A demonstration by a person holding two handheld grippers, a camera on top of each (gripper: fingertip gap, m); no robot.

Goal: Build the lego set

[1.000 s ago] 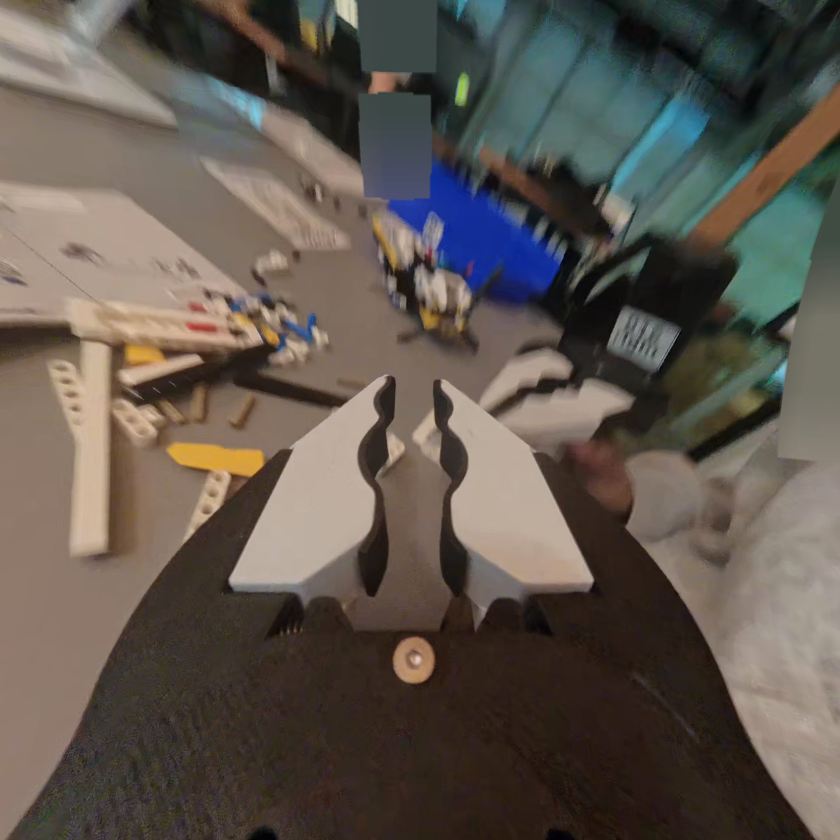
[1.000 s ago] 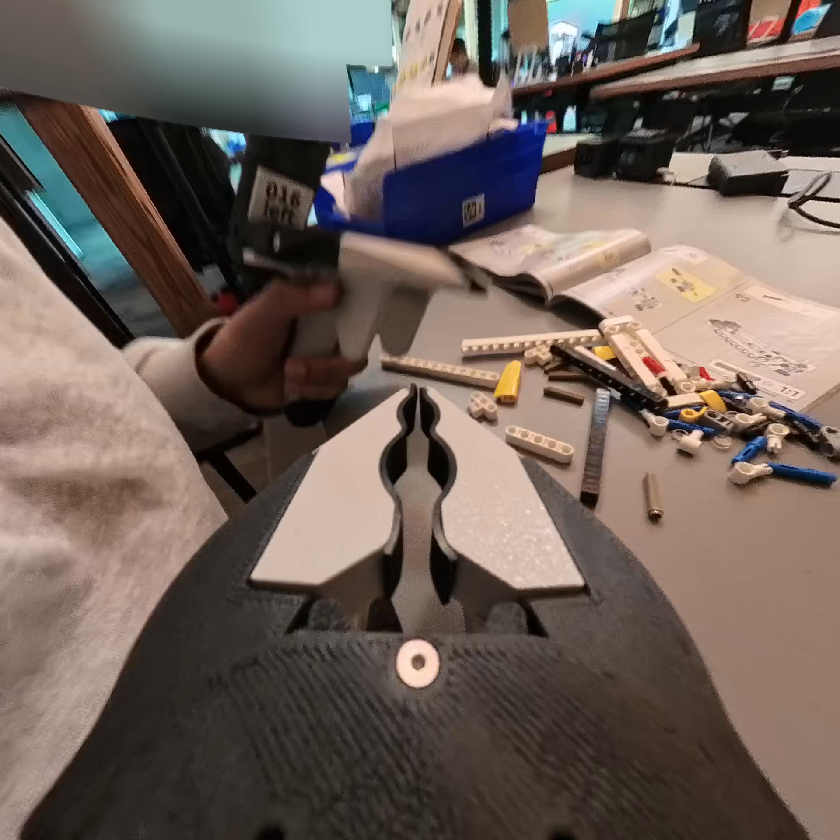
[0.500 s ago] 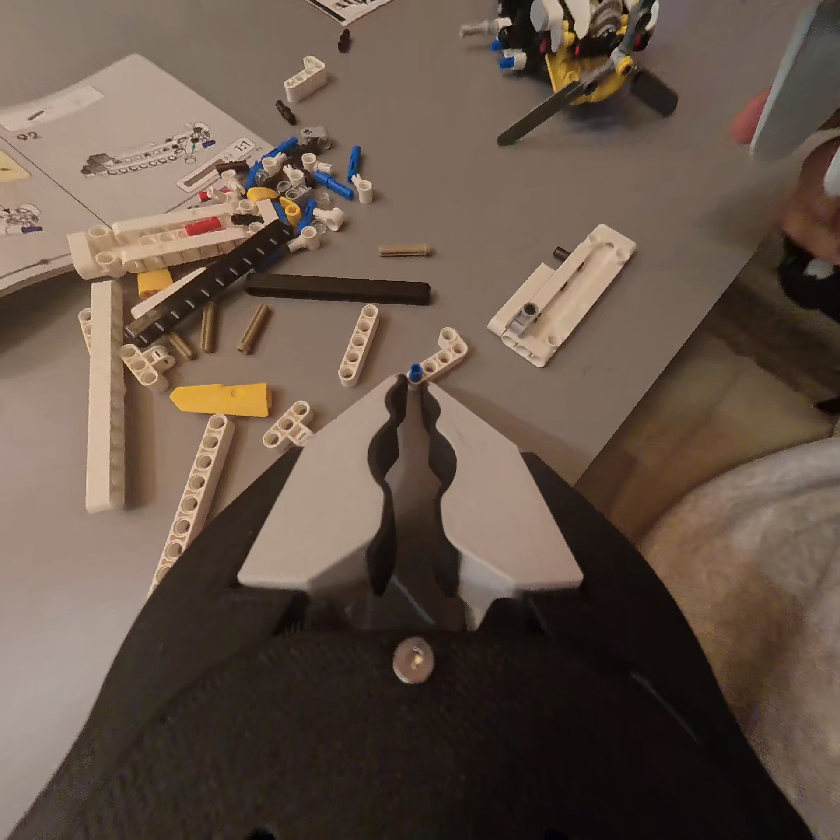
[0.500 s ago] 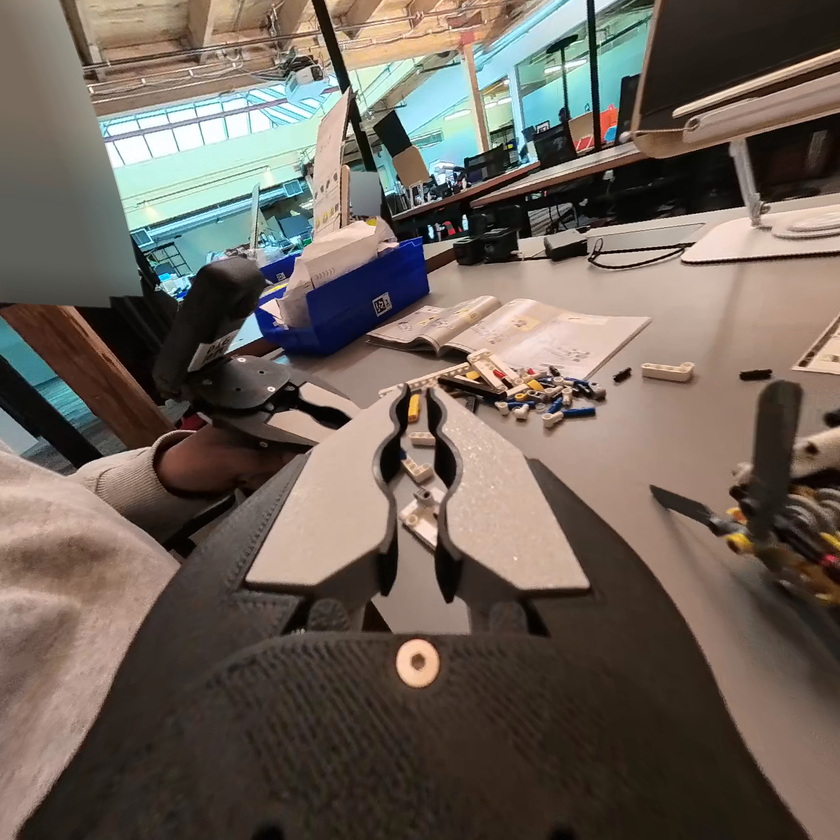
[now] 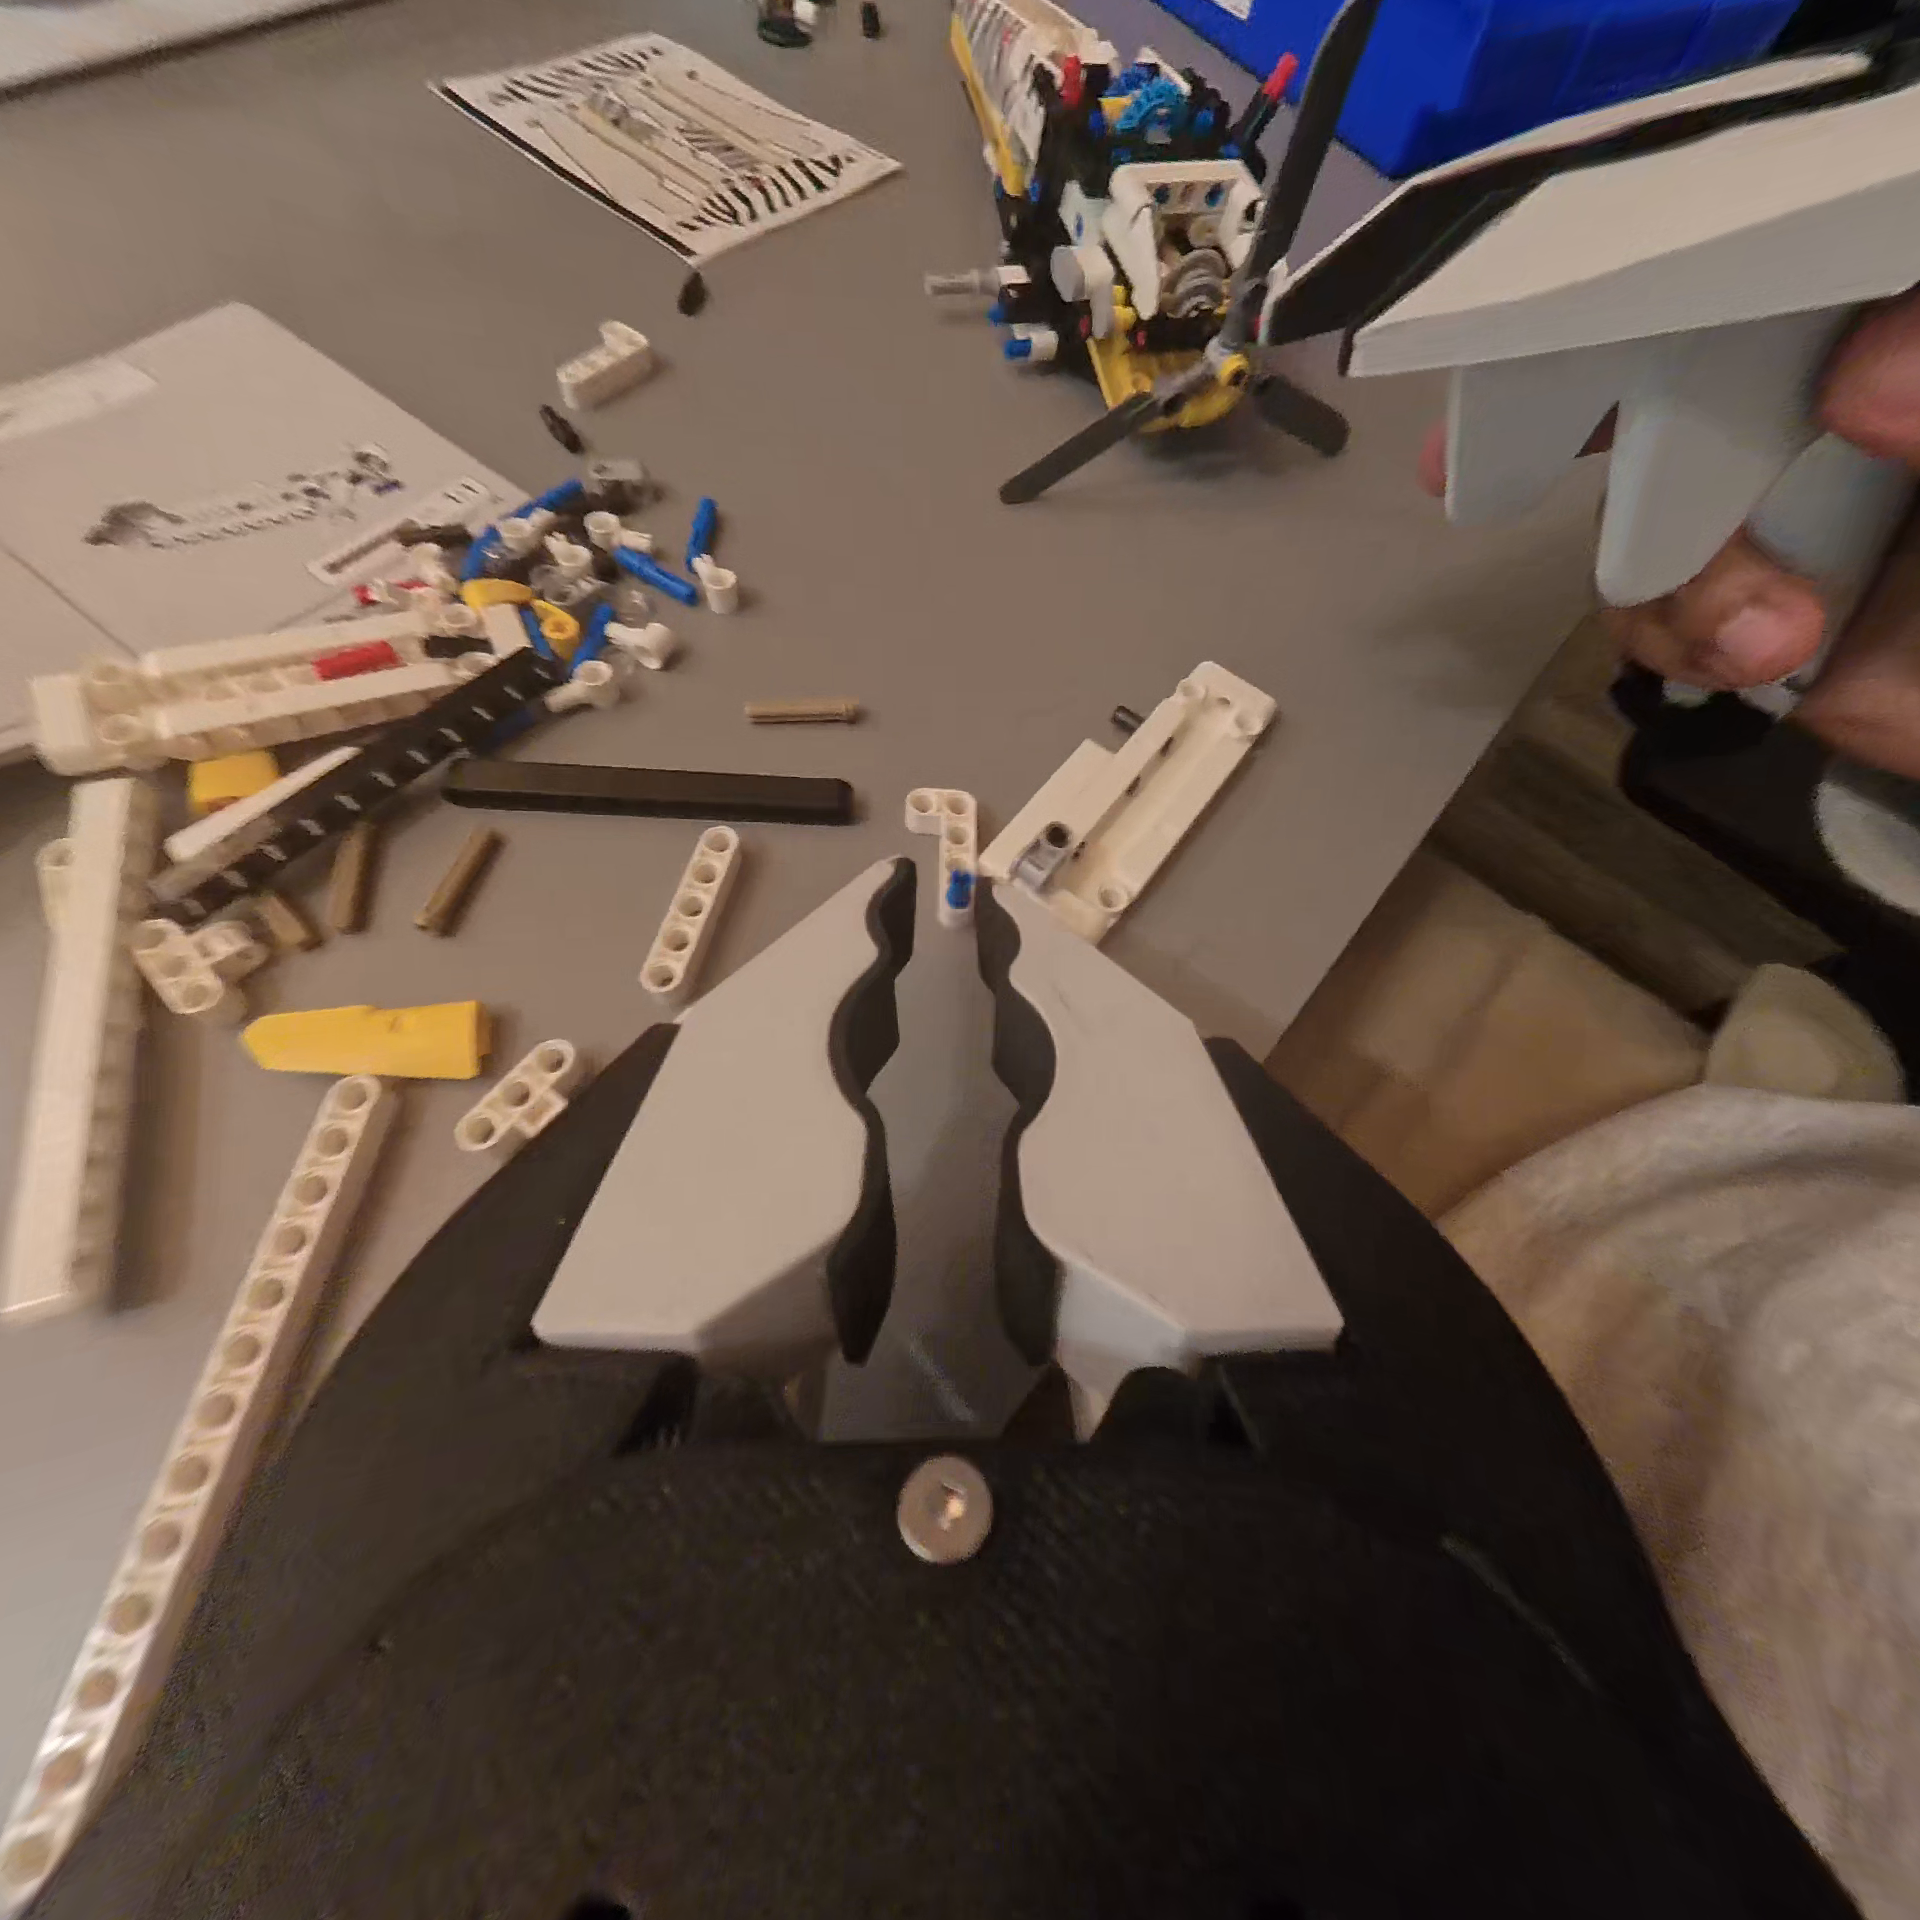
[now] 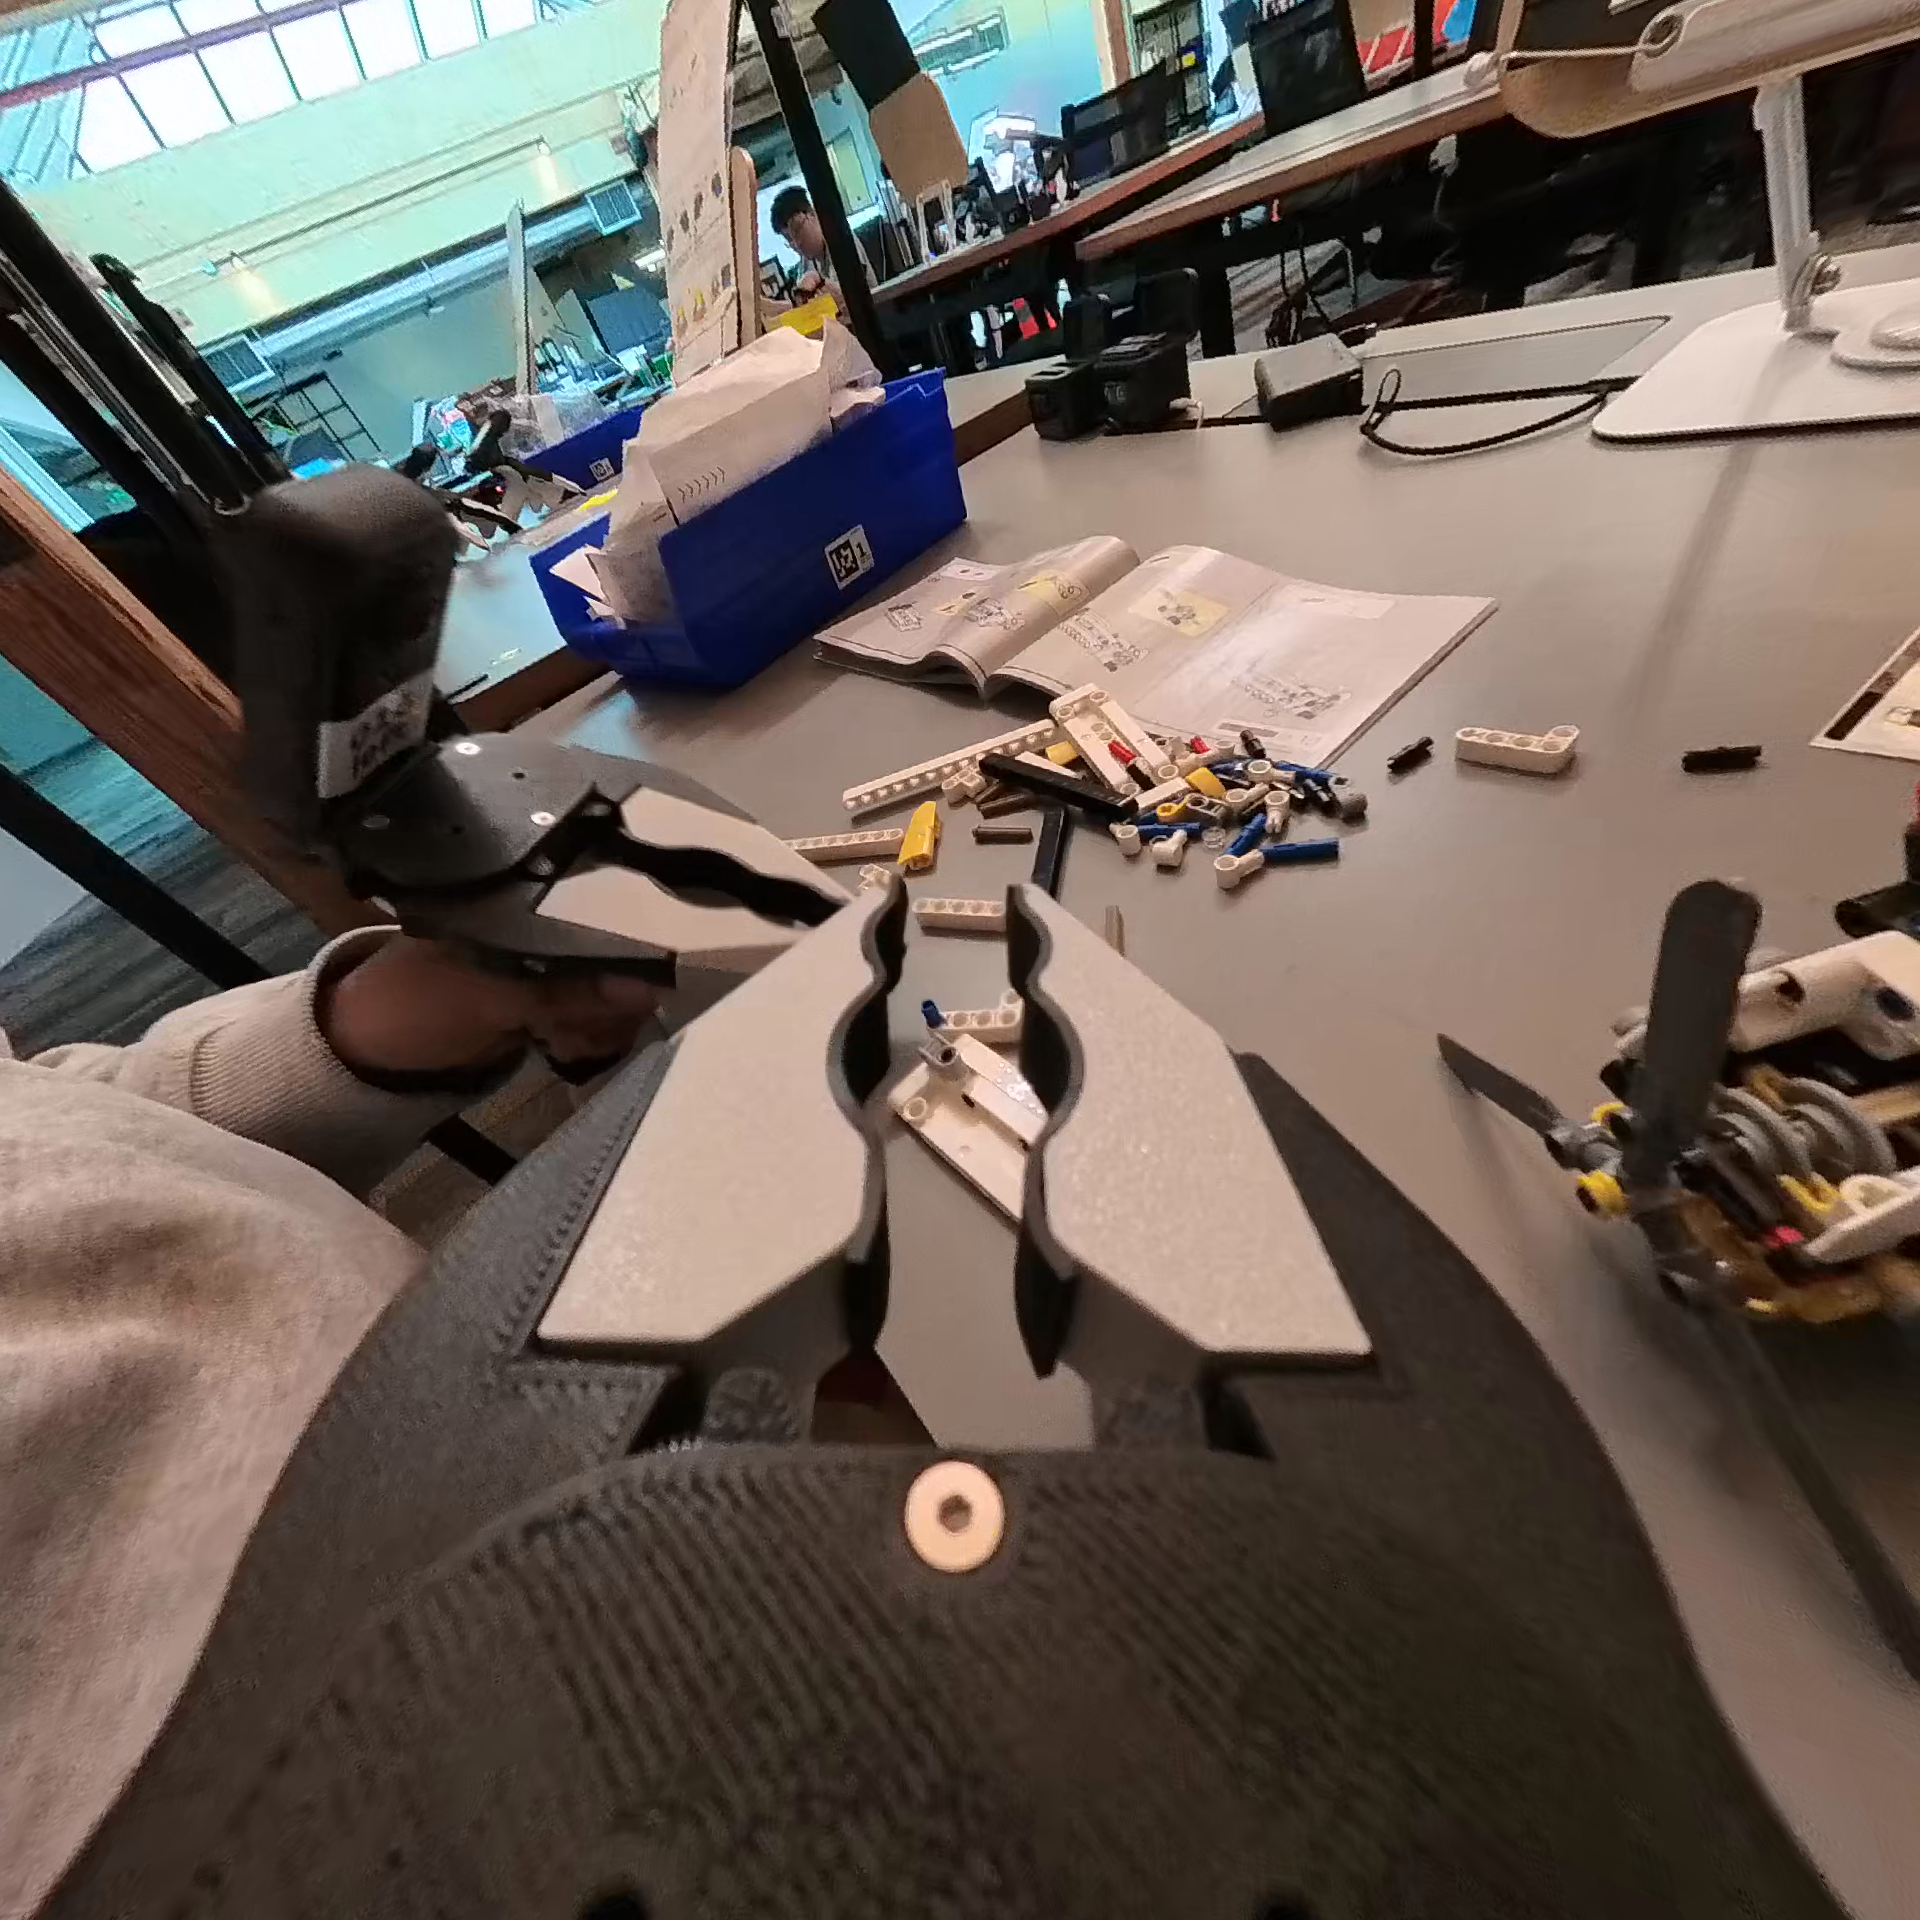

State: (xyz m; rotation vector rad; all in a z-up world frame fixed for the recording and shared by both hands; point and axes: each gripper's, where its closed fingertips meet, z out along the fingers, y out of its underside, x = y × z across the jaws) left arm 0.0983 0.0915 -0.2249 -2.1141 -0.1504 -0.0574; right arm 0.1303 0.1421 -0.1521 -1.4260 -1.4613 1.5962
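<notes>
A white L-shaped beam with a blue pin point(image 5: 943, 831) lies on the grey table point(image 5: 935, 582), just ahead of my left gripper point(image 5: 943, 881). The left gripper is slightly open and empty. A white flat panel point(image 5: 1132, 800) lies beside the beam near the table edge. My right gripper point(image 6: 954, 902) is open and empty, hovering above that panel point(image 6: 977, 1107) and the beam point(image 6: 982, 1013). The partly built model with a black propeller point(image 5: 1143, 281) stands farther back; it also shows in the right wrist view point(image 6: 1766, 1122). The left gripper point(image 6: 717, 873) shows at the table edge.
A pile of small blue, white and yellow pieces point(image 5: 561, 592) and long white and black beams point(image 5: 644, 795) lie left. An open instruction booklet point(image 6: 1195, 644), a sticker sheet point(image 5: 665, 135) and a blue bin point(image 6: 769, 551) sit behind. The right gripper point(image 5: 1662, 239) shows at upper right. The grippers' ends are close to 10 centimetres from one another.
My left gripper's jaws have parted a little over the L-shaped beam. My right gripper has opened wider and come lower and closer over the white panel.
</notes>
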